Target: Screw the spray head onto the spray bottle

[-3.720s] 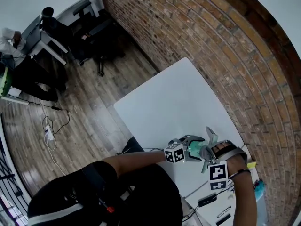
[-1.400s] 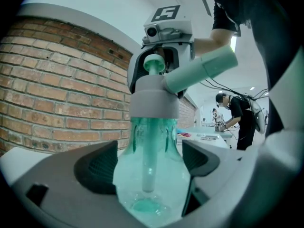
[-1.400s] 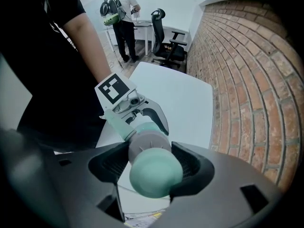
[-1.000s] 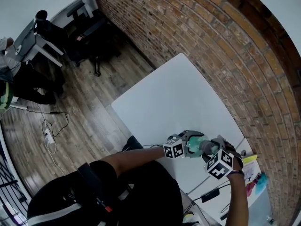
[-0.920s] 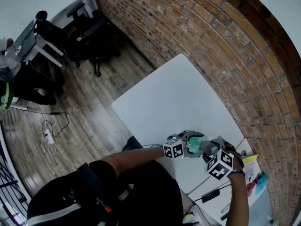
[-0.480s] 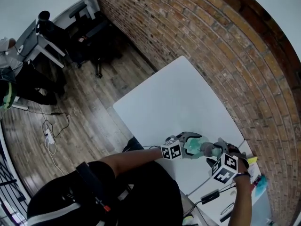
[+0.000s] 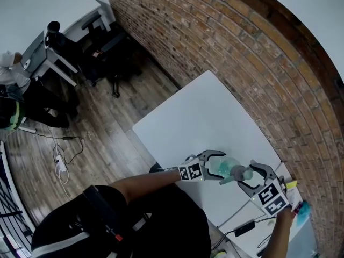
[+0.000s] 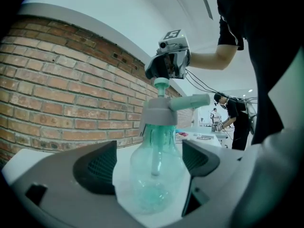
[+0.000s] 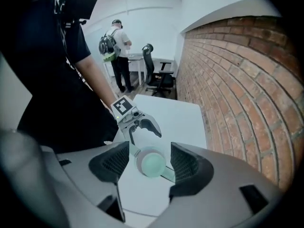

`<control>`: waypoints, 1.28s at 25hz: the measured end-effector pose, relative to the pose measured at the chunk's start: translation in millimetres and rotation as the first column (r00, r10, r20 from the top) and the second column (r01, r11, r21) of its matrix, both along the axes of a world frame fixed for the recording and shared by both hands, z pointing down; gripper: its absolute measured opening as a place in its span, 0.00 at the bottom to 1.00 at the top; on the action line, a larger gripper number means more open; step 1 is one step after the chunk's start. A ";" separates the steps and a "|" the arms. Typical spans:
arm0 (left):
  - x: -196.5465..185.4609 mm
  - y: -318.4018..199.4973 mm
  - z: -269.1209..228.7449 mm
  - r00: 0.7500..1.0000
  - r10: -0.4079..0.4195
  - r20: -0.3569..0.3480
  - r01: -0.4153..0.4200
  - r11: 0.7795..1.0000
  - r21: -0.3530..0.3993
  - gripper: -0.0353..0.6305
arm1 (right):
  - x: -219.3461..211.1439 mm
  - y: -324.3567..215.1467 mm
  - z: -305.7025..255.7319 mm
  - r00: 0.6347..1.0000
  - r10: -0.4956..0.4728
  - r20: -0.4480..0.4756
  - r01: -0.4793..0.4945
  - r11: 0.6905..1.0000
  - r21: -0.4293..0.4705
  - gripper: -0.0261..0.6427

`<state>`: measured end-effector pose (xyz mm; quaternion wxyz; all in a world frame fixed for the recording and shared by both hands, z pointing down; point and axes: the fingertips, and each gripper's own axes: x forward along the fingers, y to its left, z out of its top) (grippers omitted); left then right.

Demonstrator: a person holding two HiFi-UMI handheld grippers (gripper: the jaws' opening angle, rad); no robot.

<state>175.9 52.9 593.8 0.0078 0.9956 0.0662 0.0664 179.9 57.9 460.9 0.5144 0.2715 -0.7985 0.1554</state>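
Note:
A clear spray bottle (image 8: 156, 175) tinted green stands upright on the white table (image 7: 199, 117). The grey spray head (image 8: 161, 113) sits on its neck, nozzle pointing right. My left gripper (image 7: 219, 168) lies level with its jaws open around the bottle's belly; the left pad stands off the bottle and the right pad is close beside it. My right gripper (image 8: 166, 72) hangs open just above the head's green top (image 9: 152, 165), pointing steeply down and holding nothing. The right gripper view looks down at the left gripper (image 9: 145, 133) behind the bottle.
A brick wall (image 7: 242, 63) runs along the table's far side. Cables and small coloured items (image 7: 295, 208) lie at the table's near right corner. Office chairs (image 7: 107, 42) and a person (image 7: 11, 63) are across the wooden floor; another person (image 8: 235, 115) works at a far table.
The right gripper has come off the spray head and risen, tilting as it went, its jaws now spread above it. The left gripper has slid back a little along the table. The bottle stays upright.

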 end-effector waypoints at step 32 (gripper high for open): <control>-87.6 -70.4 -174.5 0.914 -0.394 -0.098 0.375 0.912 -0.163 0.37 | 35.3 48.1 -114.1 0.456 0.497 0.738 -0.886 0.176 0.429 0.38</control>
